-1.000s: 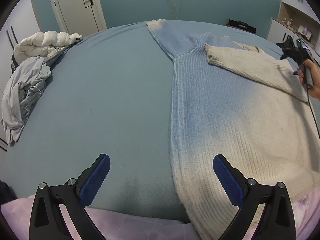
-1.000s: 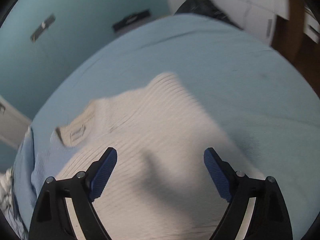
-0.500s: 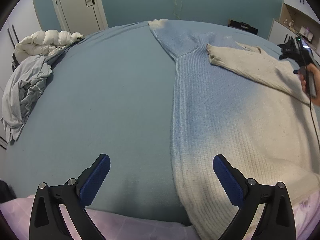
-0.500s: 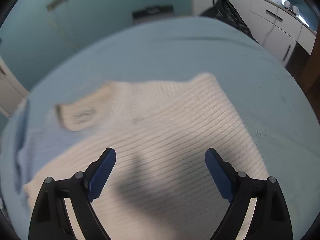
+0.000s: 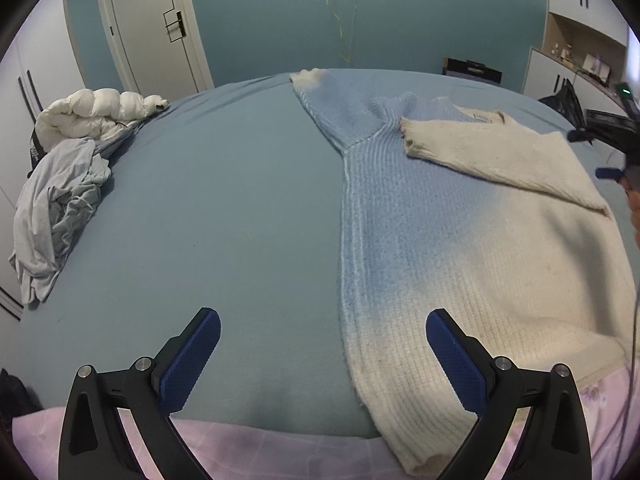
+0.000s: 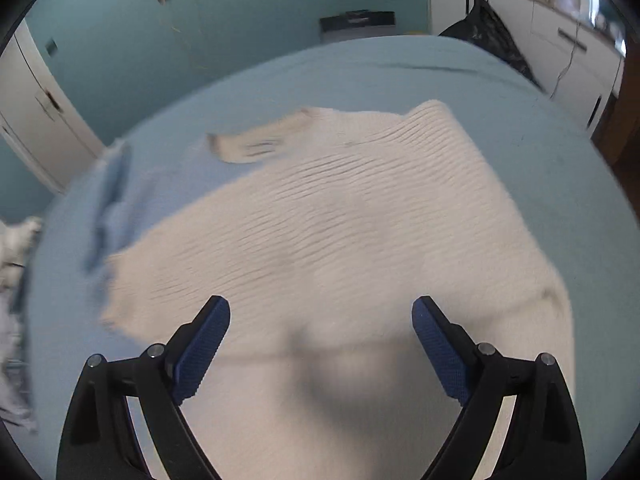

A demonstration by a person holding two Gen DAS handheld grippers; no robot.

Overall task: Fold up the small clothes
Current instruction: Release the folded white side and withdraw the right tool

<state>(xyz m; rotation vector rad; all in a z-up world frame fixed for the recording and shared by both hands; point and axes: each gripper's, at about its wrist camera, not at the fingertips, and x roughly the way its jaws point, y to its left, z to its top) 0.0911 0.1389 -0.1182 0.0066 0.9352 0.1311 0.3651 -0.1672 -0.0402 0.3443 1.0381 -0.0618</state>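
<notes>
A knitted sweater [image 5: 460,248], blue at the top and fading to cream at the hem, lies flat on the blue bed [image 5: 208,216]. Its right sleeve [image 5: 500,156] is folded across the chest; the left sleeve [image 5: 336,104] stretches away toward the far edge. My left gripper [image 5: 322,338] hovers open over the sweater's left edge near the hem, nothing between its fingers. In the right wrist view the sweater [image 6: 340,220] fills the middle, neckline label [image 6: 256,148] at the back. My right gripper [image 6: 320,332] hangs open above the cream part, holding nothing. It also shows at the far right [image 5: 612,140].
A crumpled grey garment [image 5: 60,208] and a white puffy jacket [image 5: 92,112] lie at the bed's left edge. A pink floral sheet [image 5: 280,452] borders the near edge. White cabinets [image 6: 540,40] and a black bag [image 6: 488,28] stand beyond the bed's right side.
My right gripper has swept sideways over the sweater and rolled, so more of the folded cream sleeve shows. The left gripper has risen slightly. Both stayed open.
</notes>
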